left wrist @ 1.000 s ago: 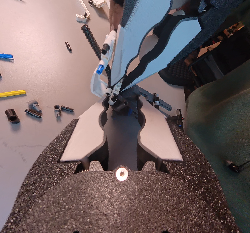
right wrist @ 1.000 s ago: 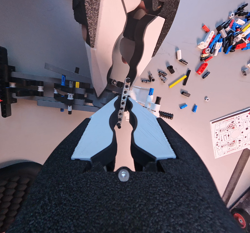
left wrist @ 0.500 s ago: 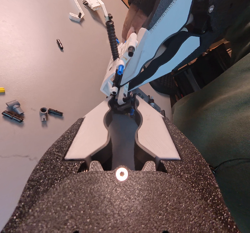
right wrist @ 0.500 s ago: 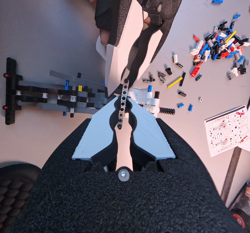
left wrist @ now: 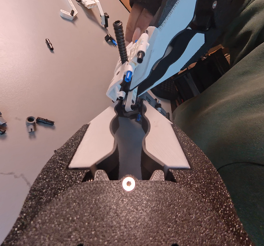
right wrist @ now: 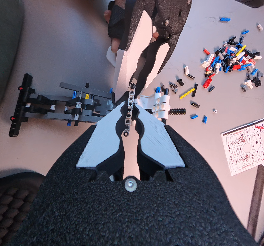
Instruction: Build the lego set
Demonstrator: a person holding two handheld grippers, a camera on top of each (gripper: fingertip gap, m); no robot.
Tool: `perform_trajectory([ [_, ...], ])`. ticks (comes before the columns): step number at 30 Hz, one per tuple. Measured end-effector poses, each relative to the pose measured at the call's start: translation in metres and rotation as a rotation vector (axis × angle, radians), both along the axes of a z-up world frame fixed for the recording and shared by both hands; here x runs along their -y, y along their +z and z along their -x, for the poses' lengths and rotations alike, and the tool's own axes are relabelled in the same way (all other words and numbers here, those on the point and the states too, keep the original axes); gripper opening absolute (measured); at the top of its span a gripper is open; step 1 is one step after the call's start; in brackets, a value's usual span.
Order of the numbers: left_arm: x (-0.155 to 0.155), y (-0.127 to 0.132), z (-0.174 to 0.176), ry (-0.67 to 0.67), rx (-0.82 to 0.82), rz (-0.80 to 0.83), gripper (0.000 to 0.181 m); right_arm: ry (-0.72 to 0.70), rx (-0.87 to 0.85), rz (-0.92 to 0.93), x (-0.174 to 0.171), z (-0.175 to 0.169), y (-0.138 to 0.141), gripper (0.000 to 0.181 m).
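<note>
Here the right gripper (right wrist: 129, 109) is clenched on a thin grey holed plastic beam (right wrist: 129, 110) at twelve o'clock, the left gripper (left wrist: 130, 108) grasping the grey, black and white lego assembly (right wrist: 68, 107), so skewed pressure could, I judge, pop joints apart.
</note>
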State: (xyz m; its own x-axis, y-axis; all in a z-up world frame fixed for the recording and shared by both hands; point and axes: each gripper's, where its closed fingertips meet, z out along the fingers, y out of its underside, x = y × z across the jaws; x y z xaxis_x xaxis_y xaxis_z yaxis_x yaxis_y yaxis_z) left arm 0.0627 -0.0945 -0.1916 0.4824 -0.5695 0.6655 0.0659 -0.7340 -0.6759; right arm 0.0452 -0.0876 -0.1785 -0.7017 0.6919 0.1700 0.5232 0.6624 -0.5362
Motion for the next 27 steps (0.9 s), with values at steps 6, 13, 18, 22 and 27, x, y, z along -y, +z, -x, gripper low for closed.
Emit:
perform_trajectory([
  [6,0.005,0.000,-0.004,-0.029,0.017,0.011,0.027,-0.006,-0.052,0.048,0.005,-0.003,0.001,0.004],
  [13,0.009,-0.002,-0.005,-0.048,0.035,0.035,0.025,-0.026,-0.103,0.130,0.010,-0.005,0.009,0.003],
  [18,0.011,0.000,-0.007,-0.053,0.014,0.013,0.023,-0.036,-0.129,0.159,0.011,-0.011,0.012,0.004],
  [22,0.015,-0.008,-0.008,-0.082,-0.065,0.034,0.023,-0.010,-0.131,0.056,0.014,-0.013,-0.007,0.006],
  [27,0.012,-0.007,-0.003,-0.045,-0.090,0.018,0.024,-0.033,-0.129,-0.043,0.005,-0.014,-0.005,0.020],
])
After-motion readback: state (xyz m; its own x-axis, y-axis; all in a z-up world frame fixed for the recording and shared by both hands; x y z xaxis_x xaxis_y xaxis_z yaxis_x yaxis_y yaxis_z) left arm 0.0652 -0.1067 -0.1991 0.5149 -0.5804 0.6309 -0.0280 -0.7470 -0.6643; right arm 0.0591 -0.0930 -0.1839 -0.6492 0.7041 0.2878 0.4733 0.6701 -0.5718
